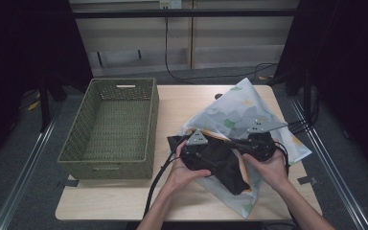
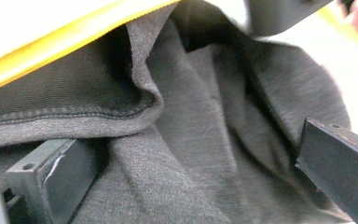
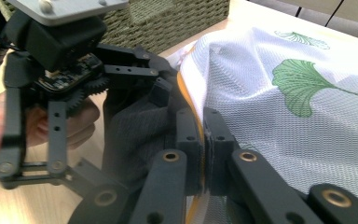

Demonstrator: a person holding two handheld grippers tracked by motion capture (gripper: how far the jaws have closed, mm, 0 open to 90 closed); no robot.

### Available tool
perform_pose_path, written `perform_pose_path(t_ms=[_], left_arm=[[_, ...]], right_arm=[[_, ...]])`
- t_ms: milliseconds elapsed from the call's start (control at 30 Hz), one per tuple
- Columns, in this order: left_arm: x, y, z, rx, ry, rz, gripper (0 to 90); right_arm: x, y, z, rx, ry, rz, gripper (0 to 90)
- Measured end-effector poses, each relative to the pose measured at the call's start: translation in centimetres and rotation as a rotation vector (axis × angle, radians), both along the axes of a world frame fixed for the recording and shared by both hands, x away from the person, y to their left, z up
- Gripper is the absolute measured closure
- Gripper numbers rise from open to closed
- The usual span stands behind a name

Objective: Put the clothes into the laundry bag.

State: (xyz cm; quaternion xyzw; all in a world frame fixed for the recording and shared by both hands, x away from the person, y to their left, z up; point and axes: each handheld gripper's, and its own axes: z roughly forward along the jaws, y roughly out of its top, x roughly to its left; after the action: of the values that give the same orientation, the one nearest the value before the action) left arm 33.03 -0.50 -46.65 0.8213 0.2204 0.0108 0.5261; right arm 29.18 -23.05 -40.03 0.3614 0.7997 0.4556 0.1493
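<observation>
1. Nearest the person, at the table's (image 1: 124, 201) front edge, two hands reach in, each holding a gripper.
2. Left gripper (image 1: 206, 155) rests over a dark grey garment (image 1: 223, 160); its jaws stand wide apart with the cloth lying loose between them, not pinched.
3. Right gripper (image 3: 204, 140) is clamped tight on the yellow-trimmed edge of a white mesh bag (image 1: 249, 110) printed with green leaves.
4. Garment lies partly inside the bag's mouth, right of centre on the table.
5. Farther left stands a woven green basket (image 1: 146, 129), apart from the bag.
</observation>
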Motion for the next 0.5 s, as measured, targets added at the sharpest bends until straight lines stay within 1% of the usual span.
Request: perform_pose_path(t_ms=[33,100,167,233,267,300,333,367,400,433,467,500], left_arm=[[-0.2,0.1,0.2,0.008,-0.010,-0.006,0.0],[-0.7,0.2,0.5,0.007,0.004,-0.017,0.0],[-1.4,0.1,0.8,-0.007,-0.041,-0.004,1.4],[-1.8,-0.3,0.6,0.012,-0.059,-0.001,0.8],[-1.8,-0.6,0.4,0.031,-0.053,0.008,0.3],[-1.7,-1.0,-0.1,0.030,-0.049,0.006,0.0],[-1.7,-1.2,-0.4,0.055,-0.042,0.010,0.0],[-1.7,-1.6,-0.7,0.053,-0.040,0.013,0.0],[-1.8,-1.9,-0.9,0.059,-0.047,0.021,0.0],[-2.0,-2.2,-1.1,0.077,-0.069,0.039,0.0],[-2.2,-2.5,-1.3,0.103,-0.102,0.056,0.0],[-2.3,-2.5,-1.3,0.128,-0.116,0.073,1.8]], right_arm=[[0.0,0.0,0.0,-0.001,0.001,-0.001,87.1],[0.0,0.0,-0.1,-0.006,0.000,-0.001,87.0],[0.0,0.0,-0.1,-0.006,0.000,-0.002,87.0],[0.0,0.0,0.0,-0.005,-0.001,-0.002,86.9],[0.0,0.0,0.0,-0.005,-0.001,-0.001,86.9],[0.0,0.0,0.0,-0.007,-0.001,-0.003,86.9],[0.1,0.0,0.0,-0.009,-0.002,-0.003,86.9],[0.0,0.0,0.0,-0.009,-0.001,-0.002,86.9],[0.0,0.1,-0.1,-0.009,-0.001,-0.003,86.9],[0.0,0.1,-0.1,-0.009,0.002,-0.001,86.9],[0.0,0.1,-0.1,-0.009,0.003,-0.003,86.9],[0.0,0.1,-0.1,-0.010,0.003,-0.003,86.9]])
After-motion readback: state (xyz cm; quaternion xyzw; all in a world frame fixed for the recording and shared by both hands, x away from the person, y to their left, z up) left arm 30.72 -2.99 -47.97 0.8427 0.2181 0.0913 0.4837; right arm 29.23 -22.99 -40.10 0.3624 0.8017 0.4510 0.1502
